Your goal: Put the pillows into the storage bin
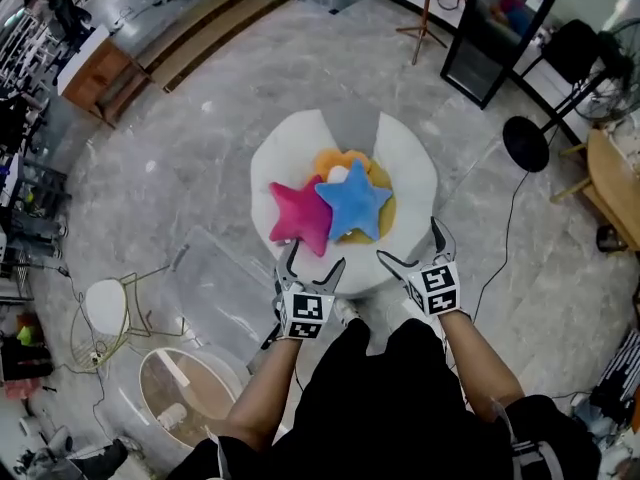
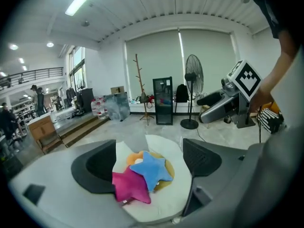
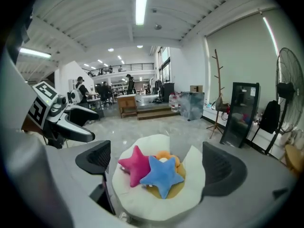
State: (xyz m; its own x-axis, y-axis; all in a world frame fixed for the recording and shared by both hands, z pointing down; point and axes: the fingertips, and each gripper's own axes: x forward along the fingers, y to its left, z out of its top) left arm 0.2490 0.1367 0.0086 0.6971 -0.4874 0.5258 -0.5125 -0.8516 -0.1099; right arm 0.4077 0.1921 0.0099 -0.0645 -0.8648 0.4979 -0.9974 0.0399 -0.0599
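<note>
Three pillows lie piled on a round white cushion seat (image 1: 405, 173): a pink star (image 1: 300, 216), a blue star (image 1: 352, 200) and an orange flower pillow (image 1: 343, 160) beneath them. My left gripper (image 1: 315, 258) hovers open at the seat's near edge, just below the pink star. At the near right edge my right gripper (image 1: 408, 240) is open too, holding nothing. The left gripper view frames the pink star (image 2: 130, 186) and blue star (image 2: 151, 169) between its jaws. In the right gripper view the pink star (image 3: 134, 164) and blue star (image 3: 161, 175) show likewise. A clear storage bin (image 1: 215, 288) stands on the floor left of me.
A wire chair with a white pad (image 1: 110, 308) and a round glass table (image 1: 185, 393) stand at the lower left. A standing fan (image 1: 530, 138), a black cabinet (image 1: 497, 28) and a wooden table (image 1: 615, 183) are to the right. Marble floor surrounds the seat.
</note>
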